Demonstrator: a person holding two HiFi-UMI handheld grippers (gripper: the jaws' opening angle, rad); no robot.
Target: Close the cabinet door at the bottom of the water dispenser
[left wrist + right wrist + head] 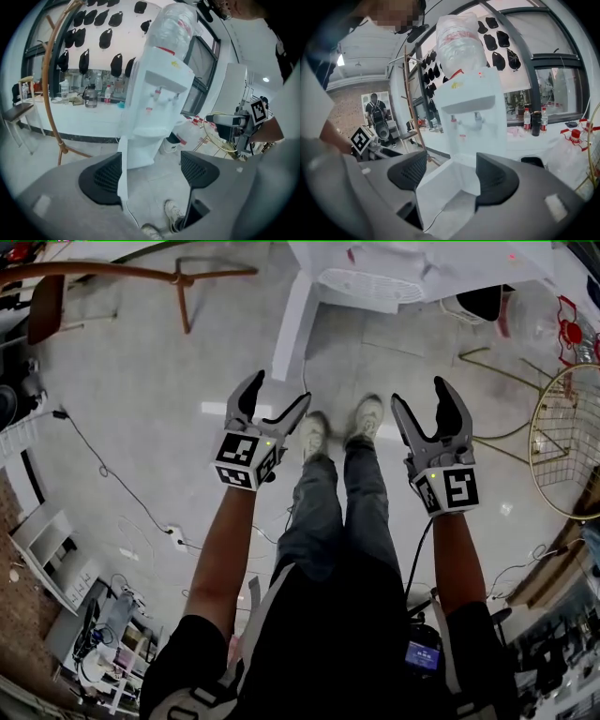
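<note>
The dispenser (412,268) stands on the floor ahead of you, and the cabinet (459,173) at its bottom is open. The door (292,329) sticks out toward you from the cabinet's left side, swung well away from the opening. In the left gripper view you meet it almost edge-on, lined up between the jaws but well ahead of them.

Your left gripper (277,392) has its jaws spread wide with nothing in them. Your right gripper (420,395) is just as wide and just as empty. Both hang low in front of your legs, well short of the door, so I'd judge the closing has not begun.

The left gripper is on the door's side, so let it do the work. Bring it round to the door's outer face and set one jaw flat against the panel near the free edge, away from the hinge. Then push the door round its arc until it sits flush; no pinch is needed.

Keep the right gripper out of the opening. Watch the thin cord (131,214) on the floor by the door's foot, which looks as if it could get trapped
</note>
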